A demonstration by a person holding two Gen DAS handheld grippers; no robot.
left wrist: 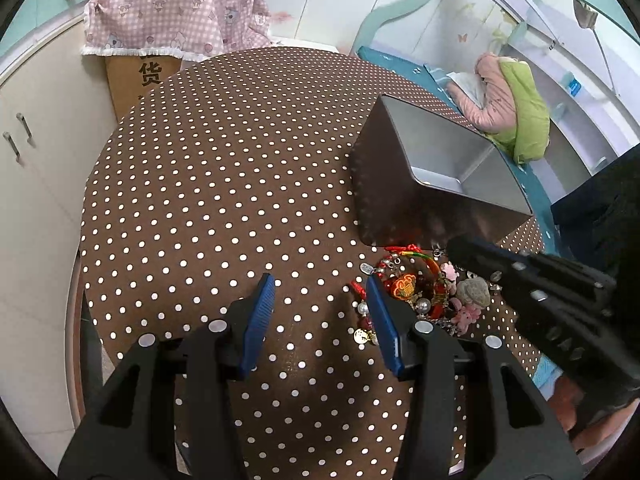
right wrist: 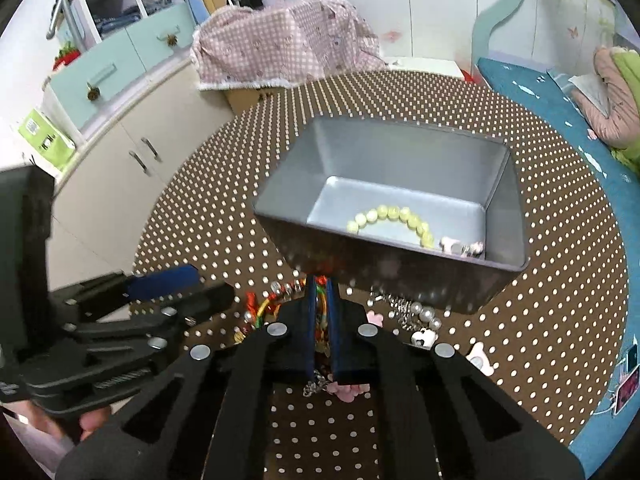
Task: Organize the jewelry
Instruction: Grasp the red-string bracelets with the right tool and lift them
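Observation:
A heap of jewelry [left wrist: 424, 288] lies on the polka-dot table [left wrist: 224, 184] in front of a grey metal box [left wrist: 400, 148]. In the right wrist view the box [right wrist: 380, 152] holds a yellow-green bead bracelet [right wrist: 396, 216] and a small charm piece. My right gripper [right wrist: 320, 288] is shut on a multicoloured braided cord bracelet [right wrist: 320, 298] at the top of the heap, close to the box's near wall. My left gripper [left wrist: 320, 292] stands open just left of the heap, nothing between its blue pads; its right finger [left wrist: 382, 316] borders the beads.
Pearls [right wrist: 424, 314] and pink charms [right wrist: 478, 354] lie loose to the right of the heap. A cardboard box under a pink checked cloth [left wrist: 168, 12] stands behind the table, white cabinets [left wrist: 32, 152] to the left, a blue bed [right wrist: 592, 128] to the right.

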